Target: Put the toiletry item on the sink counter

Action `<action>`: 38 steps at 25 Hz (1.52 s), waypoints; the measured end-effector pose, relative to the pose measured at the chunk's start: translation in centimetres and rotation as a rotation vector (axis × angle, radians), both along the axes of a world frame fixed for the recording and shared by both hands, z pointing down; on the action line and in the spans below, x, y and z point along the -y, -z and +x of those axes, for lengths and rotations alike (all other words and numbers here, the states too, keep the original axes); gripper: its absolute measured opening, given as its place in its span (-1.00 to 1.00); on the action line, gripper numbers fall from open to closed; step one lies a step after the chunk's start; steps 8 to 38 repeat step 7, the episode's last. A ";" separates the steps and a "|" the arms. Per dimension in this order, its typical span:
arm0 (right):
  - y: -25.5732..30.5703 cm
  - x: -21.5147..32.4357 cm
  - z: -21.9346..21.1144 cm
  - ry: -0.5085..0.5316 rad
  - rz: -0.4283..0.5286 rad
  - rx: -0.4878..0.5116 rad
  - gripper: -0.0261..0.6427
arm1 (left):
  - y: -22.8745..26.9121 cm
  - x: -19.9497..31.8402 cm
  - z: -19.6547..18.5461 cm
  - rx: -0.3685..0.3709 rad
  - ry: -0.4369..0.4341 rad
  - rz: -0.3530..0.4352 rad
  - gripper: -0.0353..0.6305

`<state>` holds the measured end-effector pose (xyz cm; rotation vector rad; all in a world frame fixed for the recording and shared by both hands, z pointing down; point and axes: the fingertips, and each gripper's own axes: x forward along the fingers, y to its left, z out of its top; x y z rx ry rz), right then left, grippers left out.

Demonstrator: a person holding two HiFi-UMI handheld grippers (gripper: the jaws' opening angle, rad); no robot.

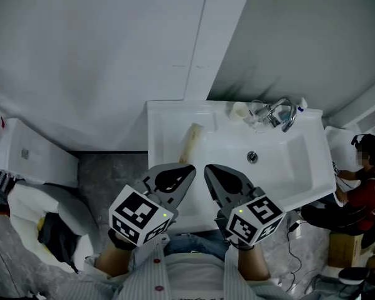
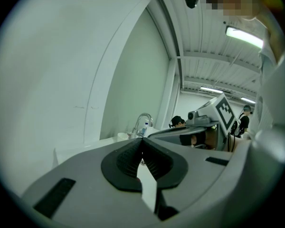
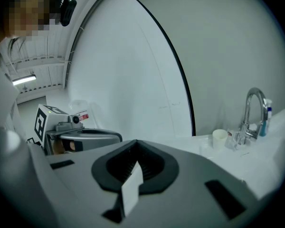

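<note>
2 grippers, left gripper (image 1: 186, 171) and right gripper (image 1: 212, 171), stood shut and empty; with the beige tube (image 1: 192, 141) lying on the sink counter (image 1: 167, 114) beyond their jaws, placement appeared done, withdrawal next.

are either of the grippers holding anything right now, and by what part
Nothing is held: the left gripper and the right gripper both have their jaws shut with nothing between them.

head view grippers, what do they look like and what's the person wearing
The left gripper and right gripper are grey pointed shells with black ribbed pads. Each carries a white cube of black square markers with a green light. The shirt is light and striped.
</note>
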<state>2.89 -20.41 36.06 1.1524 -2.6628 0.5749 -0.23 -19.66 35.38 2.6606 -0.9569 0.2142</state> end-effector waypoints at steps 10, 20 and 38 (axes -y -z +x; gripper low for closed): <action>0.2 0.3 0.1 -0.004 0.011 0.003 -0.89 | 0.0 0.6 -0.2 0.044 -0.032 0.030 -0.84; 0.2 0.3 0.1 -0.004 0.011 0.003 -0.89 | 0.0 0.6 -0.2 0.044 -0.032 0.030 -0.84; 0.2 0.3 0.1 -0.004 0.011 0.003 -0.89 | 0.0 0.6 -0.2 0.044 -0.032 0.030 -0.84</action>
